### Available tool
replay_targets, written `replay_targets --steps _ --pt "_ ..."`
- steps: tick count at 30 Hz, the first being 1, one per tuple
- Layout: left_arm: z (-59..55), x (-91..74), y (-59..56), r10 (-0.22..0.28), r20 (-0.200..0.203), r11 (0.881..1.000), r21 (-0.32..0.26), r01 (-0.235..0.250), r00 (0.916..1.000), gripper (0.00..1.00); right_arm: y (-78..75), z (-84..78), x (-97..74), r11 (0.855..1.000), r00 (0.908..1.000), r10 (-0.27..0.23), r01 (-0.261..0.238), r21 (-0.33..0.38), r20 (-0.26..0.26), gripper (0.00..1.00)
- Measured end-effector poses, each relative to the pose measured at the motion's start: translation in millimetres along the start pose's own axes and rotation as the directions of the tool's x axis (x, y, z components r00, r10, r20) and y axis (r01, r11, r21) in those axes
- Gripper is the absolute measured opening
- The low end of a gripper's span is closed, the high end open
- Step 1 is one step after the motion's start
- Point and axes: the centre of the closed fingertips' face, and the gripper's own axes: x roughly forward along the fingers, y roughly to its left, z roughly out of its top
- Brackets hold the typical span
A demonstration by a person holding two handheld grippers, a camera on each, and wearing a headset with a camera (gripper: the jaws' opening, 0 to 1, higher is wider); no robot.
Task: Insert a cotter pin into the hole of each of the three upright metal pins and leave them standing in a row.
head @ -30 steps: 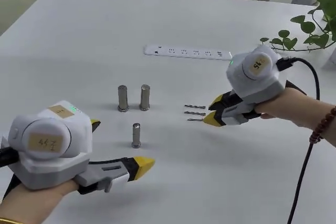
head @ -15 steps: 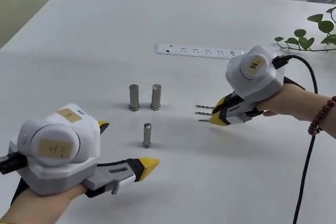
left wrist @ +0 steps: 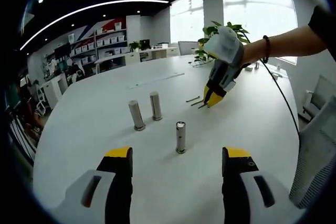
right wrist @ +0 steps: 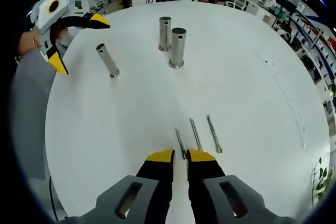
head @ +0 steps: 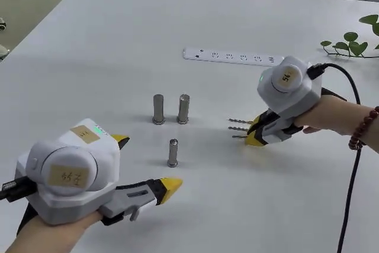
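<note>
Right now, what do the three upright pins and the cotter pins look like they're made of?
Upright pins: they look like steel or a similar metal, dull grey with a satin sheen and soft highlights down the sides. The exact alloy is open.
Cotter pins: thin metal wire, grey and slightly shiny. They are too small to tell any plating.

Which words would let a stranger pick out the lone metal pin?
On the white table, start at the long white power strip. Nearer the person stand two upright grey metal cylinders side by side; the third cylinder stands alone, nearer still.
</note>
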Motion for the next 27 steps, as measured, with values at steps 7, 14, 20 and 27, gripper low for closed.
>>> replay_targets --steps 7,14,20,27 --pt "-0.8 -0.9 0.5 0.001 -0.001 1.0 0.006 -0.001 1.0 0.66 3.9 0.6 0.8 0.999 0.9996 0.016 -0.017 -0.05 -0.021 0.0" --pt "-0.7 -0.9 -0.3 -0.002 -0.002 1.0 0.009 0.002 1.0 0.66 4.8 -0.4 0.9 0.996 0.999 0.008 -0.012 -0.084 -0.045 0.0" --pt "-1.3 -1.1 -1.0 -0.007 -0.014 1.0 0.012 0.007 0.9999 0.64 3.7 -2.5 1.1 0.997 0.9975 0.012 -0.018 -0.077 -0.069 0.0" --pt "-0.4 -3.8 -2.4 -0.017 -0.02 1.0 0.012 0.017 0.9997 0.64 5.8 -1.5 0.3 0.994 0.9972 0.017 -0.025 -0.107 -0.072 0.0"
